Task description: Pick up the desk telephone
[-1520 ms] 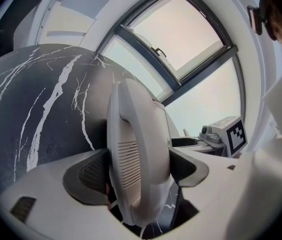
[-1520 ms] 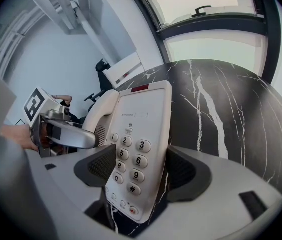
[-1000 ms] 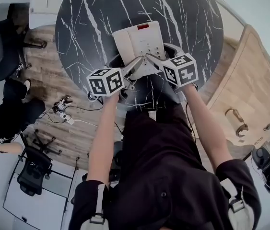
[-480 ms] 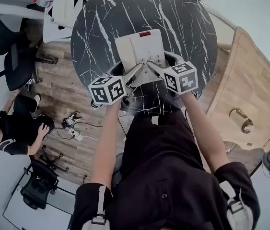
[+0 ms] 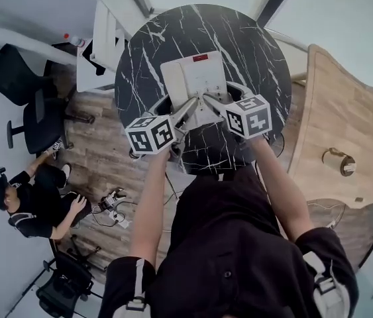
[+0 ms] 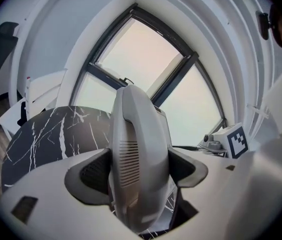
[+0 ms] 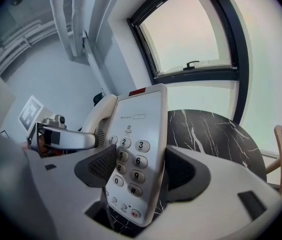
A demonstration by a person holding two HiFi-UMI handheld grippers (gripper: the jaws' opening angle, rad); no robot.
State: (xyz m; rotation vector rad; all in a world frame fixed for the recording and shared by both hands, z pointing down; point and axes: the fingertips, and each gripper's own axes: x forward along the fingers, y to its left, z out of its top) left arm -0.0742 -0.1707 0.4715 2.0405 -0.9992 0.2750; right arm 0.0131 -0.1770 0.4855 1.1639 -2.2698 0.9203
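White desk telephone (image 5: 191, 78) is being squeezed by my left hand-held gripper (image 6: 139, 171) and right hand-held gripper (image 7: 133, 171), so I am lifting both evenly.

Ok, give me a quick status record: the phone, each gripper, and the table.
object: white desk telephone, handset in its cradle
left gripper: jaws shut on the handset side
right gripper: jaws shut on the keypad side
table: round, black marble, below the phone
lift: phone is tilted and looks clear of the tabletop, though contact can't be ruled out
bystander: person crouched on the floor, off to the left
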